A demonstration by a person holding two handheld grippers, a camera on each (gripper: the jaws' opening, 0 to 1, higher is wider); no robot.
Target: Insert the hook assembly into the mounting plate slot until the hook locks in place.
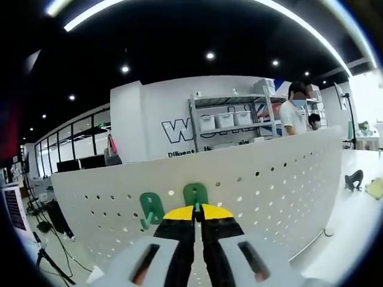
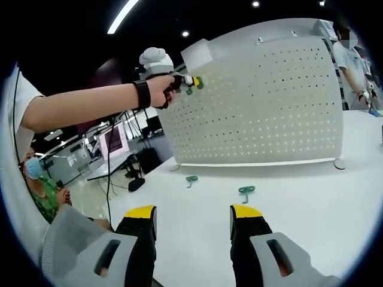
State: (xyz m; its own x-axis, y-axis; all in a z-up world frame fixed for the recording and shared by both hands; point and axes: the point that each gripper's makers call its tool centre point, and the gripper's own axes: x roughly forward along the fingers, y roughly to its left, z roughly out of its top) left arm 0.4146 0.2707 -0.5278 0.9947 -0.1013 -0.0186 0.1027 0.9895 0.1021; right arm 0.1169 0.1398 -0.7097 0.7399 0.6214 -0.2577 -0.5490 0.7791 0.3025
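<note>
White surface (image 2: 299, 179) mostly bare; two green hooks (image 2: 191, 179) lie frame centre. Left claw (image 1: 197, 210) pinches a green hook (image 1: 195, 194) at the pegboard (image 1: 269, 179) top edge. Right claw (image 2: 192, 216) wide.

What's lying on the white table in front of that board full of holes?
Two green hooks lie loose on the white table before the pegboard. Whatever lies behind the board is hidden.
</note>
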